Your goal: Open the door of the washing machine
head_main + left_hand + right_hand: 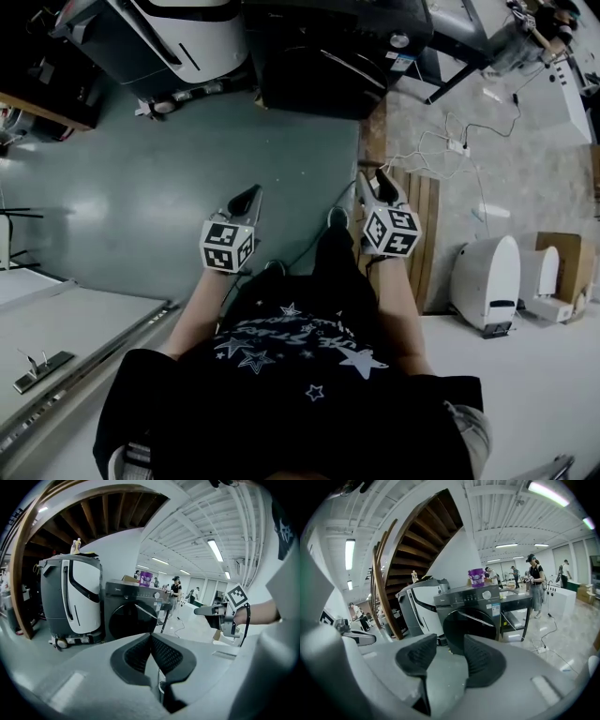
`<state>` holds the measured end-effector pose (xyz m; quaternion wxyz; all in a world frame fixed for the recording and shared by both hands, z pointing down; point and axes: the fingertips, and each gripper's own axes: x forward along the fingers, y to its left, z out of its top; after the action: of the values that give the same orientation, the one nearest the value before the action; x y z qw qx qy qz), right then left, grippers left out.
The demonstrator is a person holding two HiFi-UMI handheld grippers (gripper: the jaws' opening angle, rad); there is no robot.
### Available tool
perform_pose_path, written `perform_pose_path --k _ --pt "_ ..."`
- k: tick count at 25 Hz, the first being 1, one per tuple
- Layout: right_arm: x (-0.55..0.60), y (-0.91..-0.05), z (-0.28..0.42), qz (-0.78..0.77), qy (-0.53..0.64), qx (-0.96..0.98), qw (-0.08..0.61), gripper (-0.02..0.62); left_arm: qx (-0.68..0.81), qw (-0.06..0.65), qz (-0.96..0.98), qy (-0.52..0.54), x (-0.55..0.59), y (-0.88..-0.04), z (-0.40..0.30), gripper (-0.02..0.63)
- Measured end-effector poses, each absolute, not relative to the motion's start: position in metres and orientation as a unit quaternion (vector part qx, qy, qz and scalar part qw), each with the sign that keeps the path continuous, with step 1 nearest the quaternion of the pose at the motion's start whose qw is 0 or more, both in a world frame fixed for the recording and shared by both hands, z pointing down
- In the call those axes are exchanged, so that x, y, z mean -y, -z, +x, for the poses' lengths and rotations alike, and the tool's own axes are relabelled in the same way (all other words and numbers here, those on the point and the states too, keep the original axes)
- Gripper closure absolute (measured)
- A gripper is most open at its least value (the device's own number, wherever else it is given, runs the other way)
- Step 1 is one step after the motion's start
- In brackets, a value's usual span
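Observation:
The dark grey washing machine (319, 56) stands across the green floor, some way ahead of both grippers. Its round dark door (471, 629) looks closed, as it also does in the left gripper view (129, 619). My left gripper (151, 637) points toward it with its pads meeting at the tips and nothing between them. My right gripper (450, 645) has its jaws apart and empty, framing the door from a distance. In the head view the left gripper (246, 202) and the right gripper (380, 187) are held side by side in front of the person's body.
A white and grey machine (419, 606) stands left of the washer, under a wooden staircase (389, 588). A purple container (476, 577) sits on the washer, with a metal table (515, 609) to its right. Cables (450, 145), a white appliance (487, 281) and a cardboard box (562, 262) are on the right.

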<state>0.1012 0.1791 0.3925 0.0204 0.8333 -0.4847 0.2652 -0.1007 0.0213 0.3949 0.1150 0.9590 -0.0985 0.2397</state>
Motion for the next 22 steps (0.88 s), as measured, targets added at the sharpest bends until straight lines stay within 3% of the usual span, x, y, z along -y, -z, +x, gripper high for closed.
perform_pose_path --k 11,22 --pt "-0.176 -0.421 0.262 0.802 -0.293 0.520 0.025 0.410 0.132 0.118 0.948 -0.265 -0.027 -0.402 0.063 0.595" --pt "-0.140 -0.458 0.328 0.759 -0.316 0.566 0.054 0.410 0.176 0.123 0.933 -0.288 -0.011 -0.417 0.134 0.595"
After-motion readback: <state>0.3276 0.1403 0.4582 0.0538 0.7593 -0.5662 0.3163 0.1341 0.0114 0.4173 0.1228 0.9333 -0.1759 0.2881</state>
